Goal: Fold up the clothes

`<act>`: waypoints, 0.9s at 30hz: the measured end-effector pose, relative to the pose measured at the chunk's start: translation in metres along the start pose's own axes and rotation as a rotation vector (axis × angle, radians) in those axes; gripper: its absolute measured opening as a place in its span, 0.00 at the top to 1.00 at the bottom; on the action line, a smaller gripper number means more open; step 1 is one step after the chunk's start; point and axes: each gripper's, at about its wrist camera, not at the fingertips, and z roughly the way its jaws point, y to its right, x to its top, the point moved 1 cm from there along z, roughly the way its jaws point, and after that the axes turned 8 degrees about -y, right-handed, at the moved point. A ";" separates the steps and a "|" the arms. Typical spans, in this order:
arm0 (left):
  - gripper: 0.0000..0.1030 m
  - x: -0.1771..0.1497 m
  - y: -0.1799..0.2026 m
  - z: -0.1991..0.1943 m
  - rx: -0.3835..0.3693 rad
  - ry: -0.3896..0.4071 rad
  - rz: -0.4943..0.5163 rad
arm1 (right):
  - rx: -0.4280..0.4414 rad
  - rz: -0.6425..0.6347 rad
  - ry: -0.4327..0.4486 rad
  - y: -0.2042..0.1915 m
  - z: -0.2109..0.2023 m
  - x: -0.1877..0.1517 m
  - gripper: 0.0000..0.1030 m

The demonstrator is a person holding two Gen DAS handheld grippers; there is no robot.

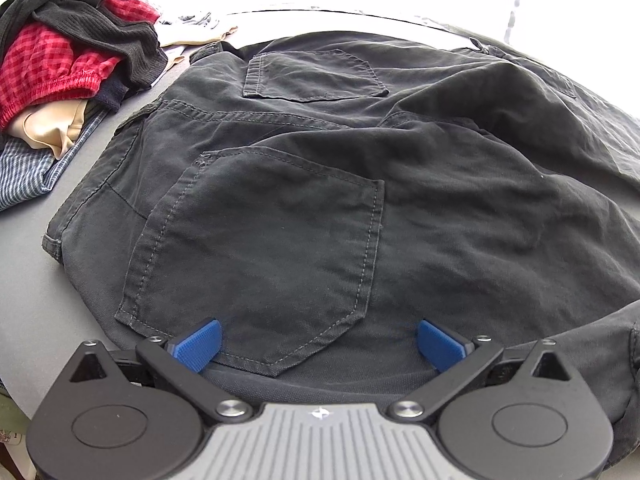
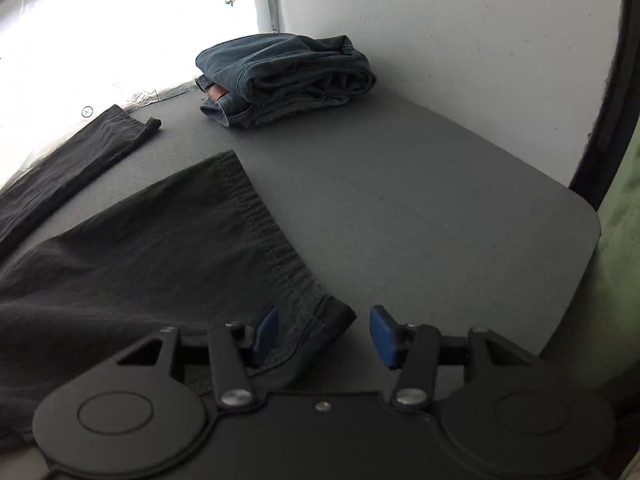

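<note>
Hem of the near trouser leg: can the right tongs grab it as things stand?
Probably yes. The right tongs stand open with the hem corner between the pads, not pinched, flat on the table with nothing in the way.

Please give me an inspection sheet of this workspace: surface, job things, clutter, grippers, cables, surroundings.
Surface: grey table, mostly bare on the right.
Job things: dark trousers spread seat up, legs apart; folded jeans at the far edge.
Clutter: unfolded pile, red checked and dark pieces, at the far left.
Grippers: left gripper open above the lower pocket; right gripper open, leg hem corner between the jaws.
Cables: nothing seen.
Surroundings: white wall, bright window.
</note>
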 end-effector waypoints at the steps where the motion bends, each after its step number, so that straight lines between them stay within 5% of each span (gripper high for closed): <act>1: 0.00 -0.001 0.000 0.000 0.000 0.004 -0.001 | 0.011 0.017 0.010 0.002 -0.002 0.003 0.48; 10: 0.00 -0.001 0.000 0.000 0.001 0.005 0.001 | 0.043 -0.181 -0.023 -0.020 0.028 0.022 0.44; 12: 0.00 0.000 0.000 0.000 0.000 0.002 0.003 | 0.035 -0.235 -0.055 -0.026 0.034 0.022 0.53; 14: 0.00 0.001 0.000 0.000 -0.003 -0.003 0.009 | -0.002 -0.265 -0.066 -0.028 0.036 0.023 0.88; 15: 0.00 0.001 -0.001 0.000 -0.005 -0.007 0.013 | -0.016 -0.276 -0.062 -0.028 0.034 0.025 0.95; 23: 0.00 0.002 -0.004 0.000 -0.051 -0.056 0.118 | 0.057 -0.138 0.087 0.017 -0.032 0.042 1.00; 27: 0.00 0.003 -0.005 -0.003 -0.060 -0.104 0.175 | -0.230 -0.213 0.032 0.036 -0.014 0.029 1.00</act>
